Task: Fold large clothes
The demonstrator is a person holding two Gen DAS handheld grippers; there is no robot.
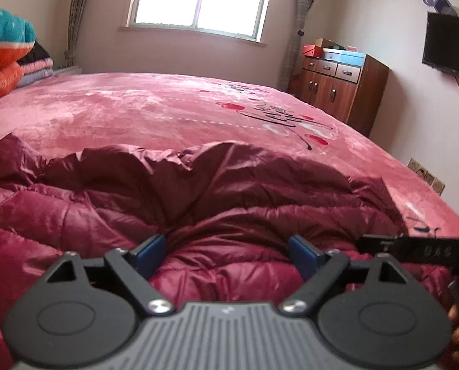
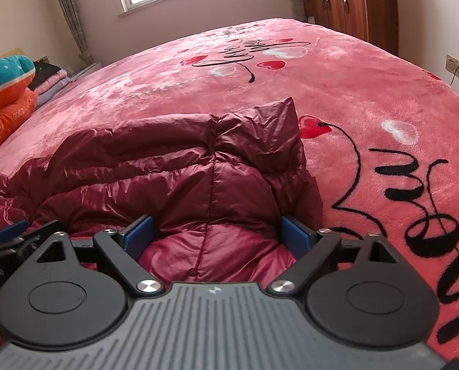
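Observation:
A dark red quilted down jacket lies rumpled on the pink bed, near its front edge. It also shows in the right wrist view, with a folded corner standing up at its far right. My left gripper is open, its blue pads wide apart just above the jacket's fabric. My right gripper is open too, its pads spread over the jacket's right part along a seam. Neither holds anything. The two grippers are side by side: the right one's black edge shows in the left wrist view.
A pink plush blanket with hearts and black script covers the bed. Stacked orange and teal bedding sits at the far left. A wooden cabinet with boxes stands by the far wall, and a wall-mounted TV at right.

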